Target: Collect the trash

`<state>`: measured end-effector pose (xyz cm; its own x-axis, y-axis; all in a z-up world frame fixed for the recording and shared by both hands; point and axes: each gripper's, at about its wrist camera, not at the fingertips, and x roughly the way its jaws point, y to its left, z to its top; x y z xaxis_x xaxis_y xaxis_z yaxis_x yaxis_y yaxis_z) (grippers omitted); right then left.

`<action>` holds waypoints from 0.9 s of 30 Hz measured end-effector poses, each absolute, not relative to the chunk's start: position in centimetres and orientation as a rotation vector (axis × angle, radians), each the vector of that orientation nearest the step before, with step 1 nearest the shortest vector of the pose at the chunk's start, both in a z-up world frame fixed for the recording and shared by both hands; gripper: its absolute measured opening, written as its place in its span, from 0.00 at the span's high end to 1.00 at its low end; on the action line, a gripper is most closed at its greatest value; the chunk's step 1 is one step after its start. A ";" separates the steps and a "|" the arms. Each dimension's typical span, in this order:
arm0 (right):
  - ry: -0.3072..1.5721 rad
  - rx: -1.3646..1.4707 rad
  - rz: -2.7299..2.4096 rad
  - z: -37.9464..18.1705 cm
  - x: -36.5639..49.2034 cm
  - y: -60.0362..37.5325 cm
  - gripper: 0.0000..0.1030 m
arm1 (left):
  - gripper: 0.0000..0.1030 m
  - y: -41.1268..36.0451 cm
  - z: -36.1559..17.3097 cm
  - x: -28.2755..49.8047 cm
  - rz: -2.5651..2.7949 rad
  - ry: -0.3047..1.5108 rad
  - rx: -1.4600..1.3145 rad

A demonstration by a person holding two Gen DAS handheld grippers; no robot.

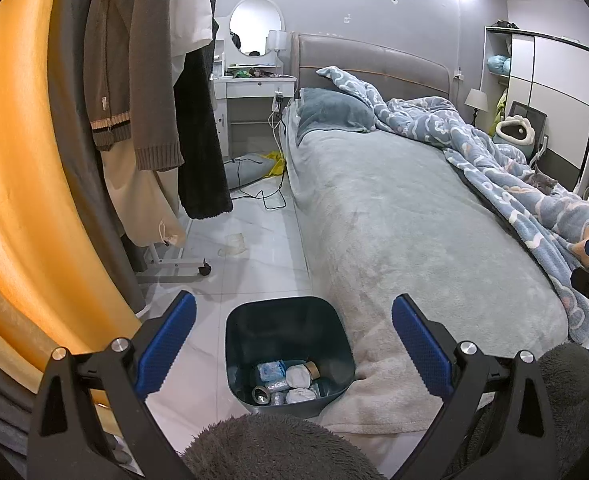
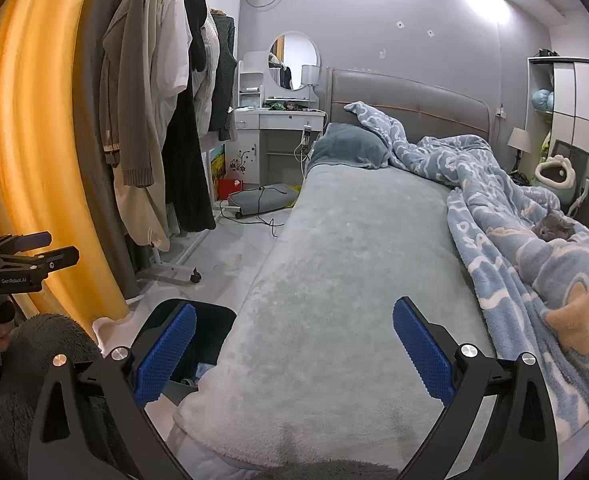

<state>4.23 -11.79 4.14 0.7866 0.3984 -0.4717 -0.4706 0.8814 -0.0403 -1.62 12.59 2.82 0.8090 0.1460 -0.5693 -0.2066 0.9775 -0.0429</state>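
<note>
A dark teal trash bin stands on the white floor beside the bed's corner. It holds crumpled white tissues, small packets and a tape roll. My left gripper is open and empty, held above the bin with a finger on each side. A crumpled pale piece of trash lies on the floor farther ahead, near the clothes rack's wheel; it also shows in the right wrist view. My right gripper is open and empty over the bed's near end. The bin shows partly behind its left finger.
A bed with a grey-green cover and blue duvet fills the right. A grey cat lies in the duvet. A rolling clothes rack and orange curtain line the left. Cables and a grey cushion lie before the vanity.
</note>
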 end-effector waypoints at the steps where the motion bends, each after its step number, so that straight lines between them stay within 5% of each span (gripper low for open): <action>1: 0.473 -0.159 0.470 4.1 4.3 -11.8 0.03 | 0.03 12.6 2.8 -1.6 0.188 0.599 -0.104; 27: 0.474 -0.157 0.469 4.1 4.2 -11.7 0.03 | 0.03 12.7 2.9 -1.7 0.188 0.599 -0.104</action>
<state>4.25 -11.72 4.11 0.7863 0.3970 -0.4734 -0.4687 0.8825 -0.0385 -1.67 12.68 2.87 0.8095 0.1453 -0.5688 -0.2058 0.9776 -0.0431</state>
